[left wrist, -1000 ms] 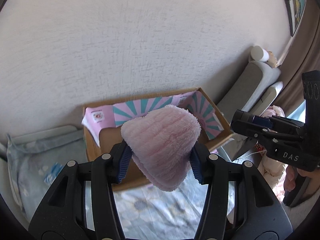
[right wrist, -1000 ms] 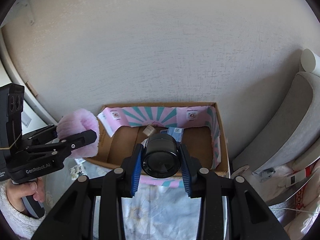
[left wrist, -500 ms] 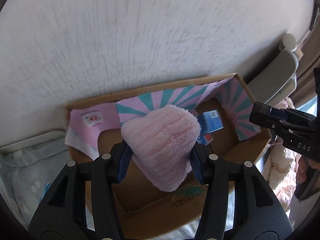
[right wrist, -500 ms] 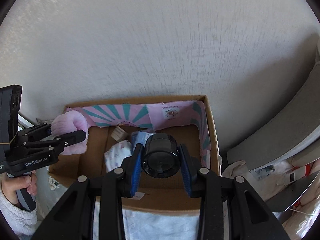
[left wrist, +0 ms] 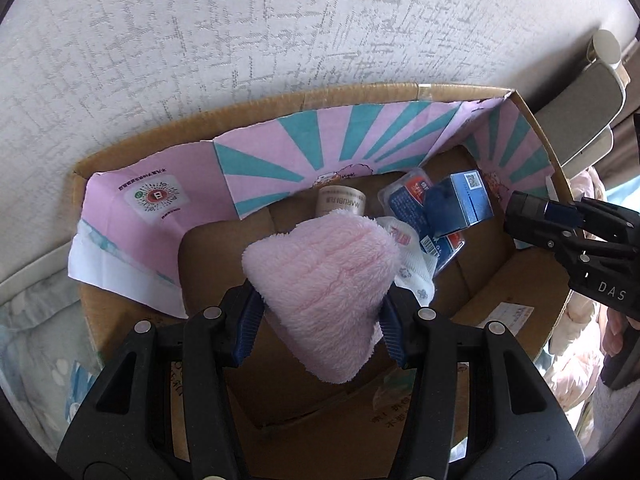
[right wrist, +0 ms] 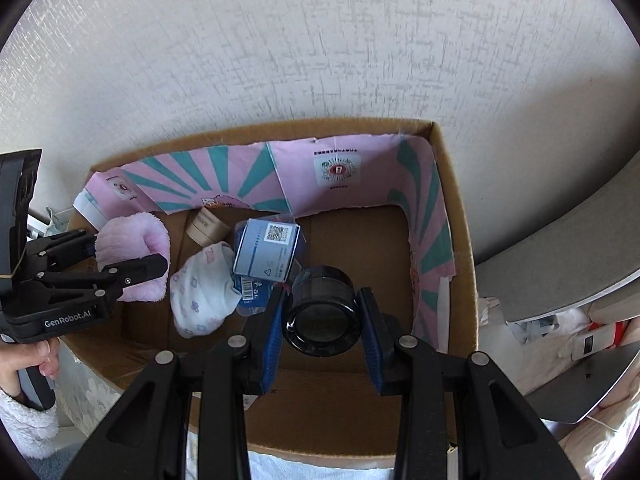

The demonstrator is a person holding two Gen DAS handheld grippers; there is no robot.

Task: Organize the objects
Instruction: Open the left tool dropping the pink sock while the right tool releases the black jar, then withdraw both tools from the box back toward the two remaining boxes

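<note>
Now left claw (left wrist: 320,320) grips pink plush (left wrist: 324,284), right claw (right wrist: 322,324) clamps black jar (right wrist: 320,312).

A lived-in room of a home, likely a bedroom. A textured white wallpapered wall (right wrist: 320,60) backs an open brown cardboard box (right wrist: 456,208) lined with pink-and-teal paper, holding household odds and ends. Floral pale-blue bedding (left wrist: 36,360) lies beside it, and a grey padded chair (right wrist: 560,264) stands close by.

Beyond your left gripper (left wrist: 320,320), the open cardboard box (left wrist: 280,100) stands against the wall. Inside, the tan cylindrical tube (left wrist: 340,202) lies farthest back, the blue carton (left wrist: 460,204) to its right, the white patterned cloth (right wrist: 202,290) nearer you.
</note>
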